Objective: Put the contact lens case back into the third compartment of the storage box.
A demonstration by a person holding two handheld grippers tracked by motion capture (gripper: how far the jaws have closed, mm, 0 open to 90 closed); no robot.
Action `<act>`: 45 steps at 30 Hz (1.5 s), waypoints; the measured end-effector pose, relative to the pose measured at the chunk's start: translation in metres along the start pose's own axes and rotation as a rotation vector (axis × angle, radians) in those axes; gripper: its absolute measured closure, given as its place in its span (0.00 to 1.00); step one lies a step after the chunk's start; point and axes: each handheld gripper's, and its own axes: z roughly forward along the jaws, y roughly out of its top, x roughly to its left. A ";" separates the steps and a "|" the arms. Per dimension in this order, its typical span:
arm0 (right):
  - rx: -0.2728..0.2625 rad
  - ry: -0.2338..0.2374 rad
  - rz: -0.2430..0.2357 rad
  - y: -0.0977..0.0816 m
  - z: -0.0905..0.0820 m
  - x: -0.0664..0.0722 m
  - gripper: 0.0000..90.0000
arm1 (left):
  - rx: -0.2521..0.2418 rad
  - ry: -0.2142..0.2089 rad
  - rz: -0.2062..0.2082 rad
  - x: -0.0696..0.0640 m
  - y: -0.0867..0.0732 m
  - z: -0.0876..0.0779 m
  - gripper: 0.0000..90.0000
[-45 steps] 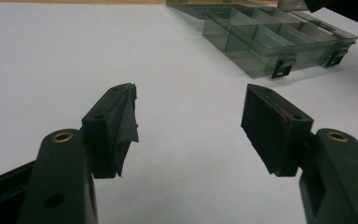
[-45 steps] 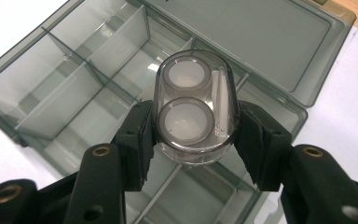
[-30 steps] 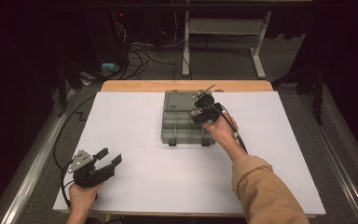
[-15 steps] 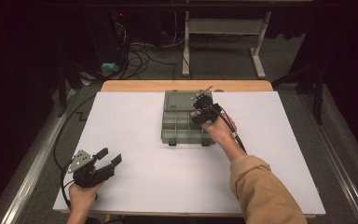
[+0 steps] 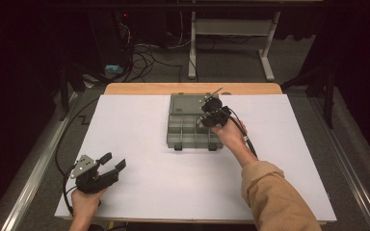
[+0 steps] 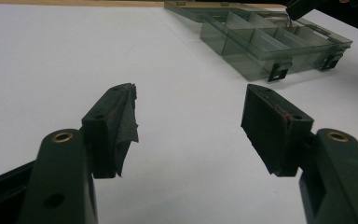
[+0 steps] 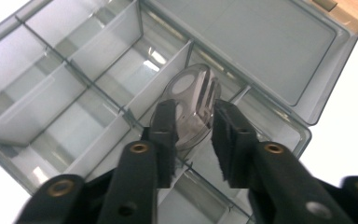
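The right tool (image 7: pixel 193 128) hangs over the open compartment box (image 5: pixel 185 137), which sits near the far edge of the surface (image 5: pixel 149 192), about midway along it. Its jaws have just been closing and now clamp a small clear plastic piece (image 7: pixel 193 100) between the pads; the piece juts out beyond the fingertips, above a compartment at the box's right side, next to the raised lid (image 7: pixel 261 46). In the high view the right tool (image 5: pixel 211 114) covers the box's right end. The left tool (image 5: pixel 111 166) rests near the surface's near left corner, well apart from the box, its jaws spread wide with only bare surface between them.
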 end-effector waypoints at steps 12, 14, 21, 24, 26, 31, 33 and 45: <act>-0.031 -0.005 0.004 0.001 0.001 0.004 0.82 | -0.003 0.007 0.005 0.000 0.000 -0.001 0.40; -0.022 -0.010 0.025 0.002 0.004 0.005 0.79 | -0.002 0.007 0.007 0.000 0.000 -0.001 0.40; -0.003 0.016 0.046 0.000 0.007 0.001 0.79 | -0.005 0.005 0.007 0.000 0.000 -0.002 0.40; 0.017 0.011 0.029 0.000 0.005 0.004 0.80 | -0.002 0.006 0.011 -0.001 -0.001 -0.002 0.40; 0.025 0.010 0.027 -0.002 0.005 0.005 0.81 | -0.003 0.006 0.013 -0.001 0.000 -0.002 0.40; -0.019 0.034 0.045 -0.008 0.003 0.002 0.82 | -0.001 0.007 0.009 0.000 -0.001 -0.002 0.40; -0.035 0.050 0.058 -0.012 0.001 0.001 0.81 | -0.001 0.007 0.010 0.000 -0.001 -0.002 0.40; -0.109 0.086 0.123 -0.031 -0.020 -0.013 0.77 | -0.005 0.016 0.010 0.000 -0.001 -0.002 0.40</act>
